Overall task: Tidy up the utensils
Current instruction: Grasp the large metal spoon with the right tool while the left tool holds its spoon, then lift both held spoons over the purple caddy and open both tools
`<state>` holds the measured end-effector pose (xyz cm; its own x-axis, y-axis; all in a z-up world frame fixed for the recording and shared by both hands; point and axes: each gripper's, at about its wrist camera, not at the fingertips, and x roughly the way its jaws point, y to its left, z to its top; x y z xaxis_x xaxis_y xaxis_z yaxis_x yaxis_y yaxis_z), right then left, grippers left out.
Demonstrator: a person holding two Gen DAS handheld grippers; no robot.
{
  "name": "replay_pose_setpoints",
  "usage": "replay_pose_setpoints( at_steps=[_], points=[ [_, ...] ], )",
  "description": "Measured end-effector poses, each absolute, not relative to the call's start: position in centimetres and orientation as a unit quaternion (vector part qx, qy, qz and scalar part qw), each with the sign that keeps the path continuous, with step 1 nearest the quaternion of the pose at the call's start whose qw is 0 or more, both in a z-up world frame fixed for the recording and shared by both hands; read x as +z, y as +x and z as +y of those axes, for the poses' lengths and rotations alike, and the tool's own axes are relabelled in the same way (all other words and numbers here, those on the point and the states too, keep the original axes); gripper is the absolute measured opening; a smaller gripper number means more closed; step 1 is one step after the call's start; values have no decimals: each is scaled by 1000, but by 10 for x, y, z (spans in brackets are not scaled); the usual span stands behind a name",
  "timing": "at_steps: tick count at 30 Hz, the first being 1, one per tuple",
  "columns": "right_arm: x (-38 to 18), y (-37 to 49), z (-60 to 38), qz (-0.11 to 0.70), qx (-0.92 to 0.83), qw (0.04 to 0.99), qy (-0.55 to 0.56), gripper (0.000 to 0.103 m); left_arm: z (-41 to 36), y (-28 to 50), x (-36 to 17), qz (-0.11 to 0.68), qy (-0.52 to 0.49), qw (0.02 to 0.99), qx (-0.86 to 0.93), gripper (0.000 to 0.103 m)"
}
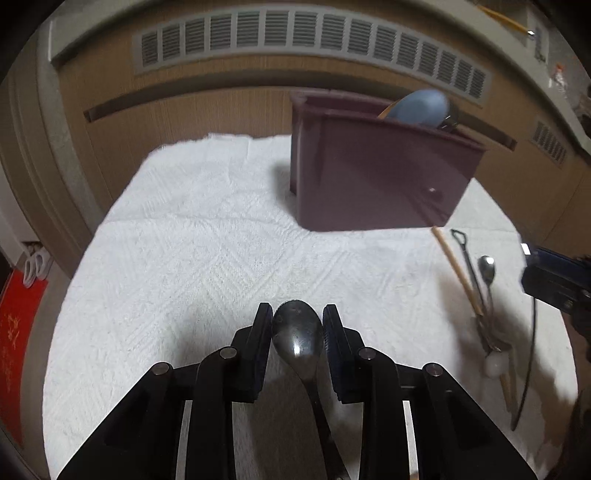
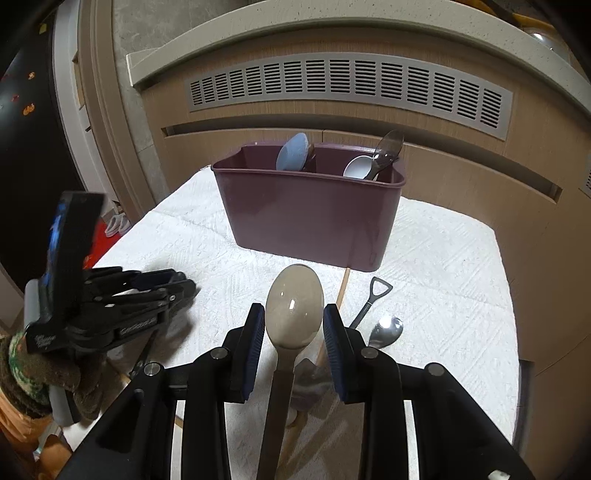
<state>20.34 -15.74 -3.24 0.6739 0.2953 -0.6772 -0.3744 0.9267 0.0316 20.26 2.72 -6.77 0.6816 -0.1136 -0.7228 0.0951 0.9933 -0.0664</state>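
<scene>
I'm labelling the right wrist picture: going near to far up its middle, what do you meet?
Right gripper shut on the translucent spoon → white cloth → maroon caddy → light blue spoon standing in it → vent grille.

Cloth: a white textured cloth (image 2: 443,266) is spread over the work surface, a woven diamond pattern being seen in it.
Panelling: light wooden panelling (image 2: 461,173) is seen behind the cloth, crossed by a dark horizontal slot.
Grille: a long grey slatted vent grille (image 2: 351,86) is set into the panelling; it is also seen in the left wrist view (image 1: 314,33).
Ledge: a pale speckled ledge (image 2: 295,31) is seen above the grille.
Red item: something red (image 1: 16,343) is seen at the lower left, below the surface; what it is cannot be told.
</scene>
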Motion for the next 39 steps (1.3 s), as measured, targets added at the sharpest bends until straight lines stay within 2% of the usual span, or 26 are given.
replay_pose_setpoints(
  at_steps=[11, 27, 31, 39],
  points=[
    [-13, 176, -166, 324, 191, 925, -47, 29, 11, 145, 7, 261, 1, 960, -98, 29],
    [26, 151, -173, 277, 183, 942, -54, 29, 10, 122, 48, 205, -3, 973, -106, 28],
    [55, 156, -171, 242, 180, 951, -64, 29, 8, 133, 84, 169, 1, 979, -117, 29],
    [164, 204, -159, 89, 126, 983, -95, 29, 4, 189, 181, 56, 23, 992, -108, 29]
  ],
)
